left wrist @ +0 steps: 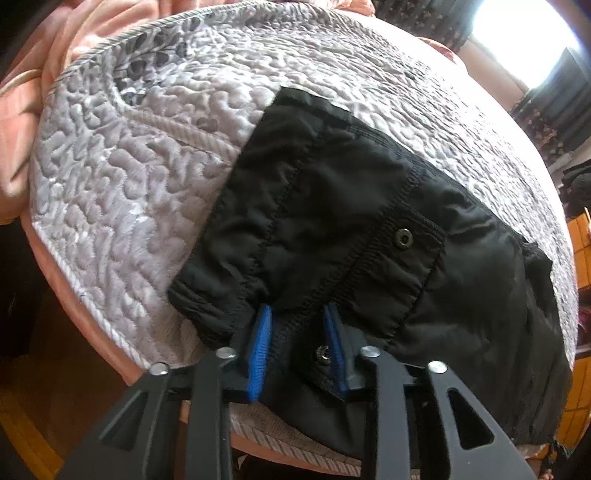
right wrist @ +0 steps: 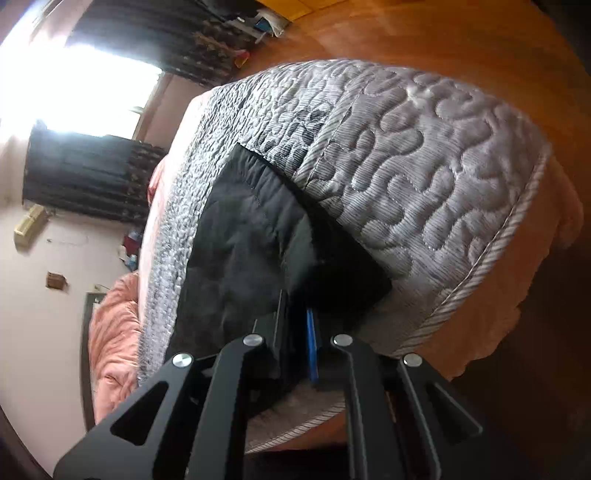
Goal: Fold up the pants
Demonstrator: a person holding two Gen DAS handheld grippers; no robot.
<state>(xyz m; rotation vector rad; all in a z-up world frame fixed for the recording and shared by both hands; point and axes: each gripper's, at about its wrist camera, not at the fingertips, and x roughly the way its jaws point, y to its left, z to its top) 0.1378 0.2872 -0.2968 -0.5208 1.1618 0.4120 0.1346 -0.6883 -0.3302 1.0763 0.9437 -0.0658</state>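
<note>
1. The black pants (left wrist: 369, 221) lie folded on a grey quilted bedspread (left wrist: 129, 192), filling the centre and right of the left wrist view; a metal snap (left wrist: 402, 236) shows on a stitched band near the middle.
2. The left gripper (left wrist: 297, 314) sits at the lower centre of that view, its blue pads (left wrist: 260, 354) on either side of a bunched fold of the pants' near edge, pinching the cloth between them. A second snap (left wrist: 322, 353) shows just between the pads.
3. In the right wrist view the pants (right wrist: 240, 251) appear as a dark patch in the centre, with the bedspread (right wrist: 424, 166) curving across the upper right.
4. The right gripper (right wrist: 295, 314) is at the lower centre, its jaws drawn tight together on the edge of the black fabric; only a thin strip of one blue pad (right wrist: 312, 347) is visible.
5. A peach blanket (left wrist: 48, 74) lies at the upper left of the left wrist view.
6. Wooden floor (right wrist: 443, 33) fills the top right of the right wrist view, and a bright window (right wrist: 74, 88) the upper left.
</note>
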